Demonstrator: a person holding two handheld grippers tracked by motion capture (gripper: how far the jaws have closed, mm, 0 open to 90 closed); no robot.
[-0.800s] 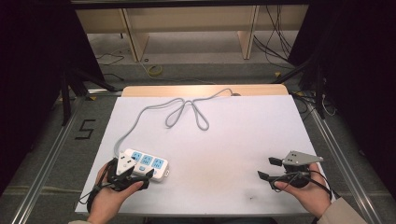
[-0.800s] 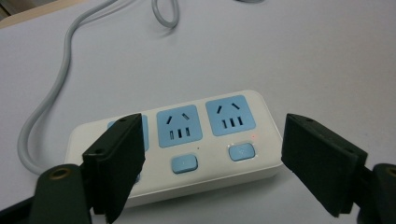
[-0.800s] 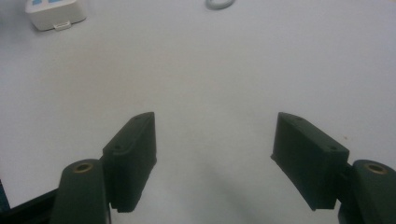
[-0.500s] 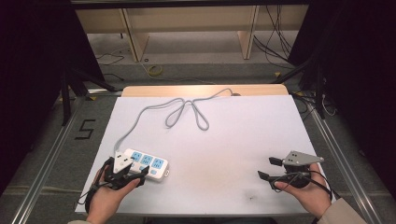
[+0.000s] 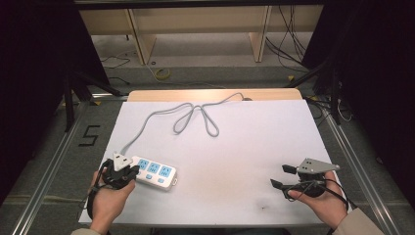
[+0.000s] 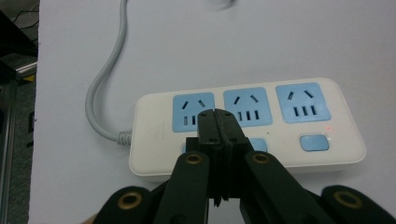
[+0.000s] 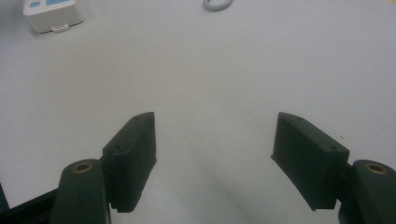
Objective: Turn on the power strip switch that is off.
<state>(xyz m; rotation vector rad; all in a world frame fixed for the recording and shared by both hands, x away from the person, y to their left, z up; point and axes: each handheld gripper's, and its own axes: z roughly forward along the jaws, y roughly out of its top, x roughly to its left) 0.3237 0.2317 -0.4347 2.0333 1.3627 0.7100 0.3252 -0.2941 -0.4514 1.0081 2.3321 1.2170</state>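
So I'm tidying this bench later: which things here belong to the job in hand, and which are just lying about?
In the job:
- power strip, under the shut left gripper
- its grey cable, looped across the table

Lying about:
- right gripper, open, holding nothing
- shelf frame and loose floor cables behind the table

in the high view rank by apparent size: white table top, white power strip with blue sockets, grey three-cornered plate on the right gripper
1. White table top
2. White power strip with blue sockets
3. Grey three-cornered plate on the right gripper, clearly smaller than the strip.
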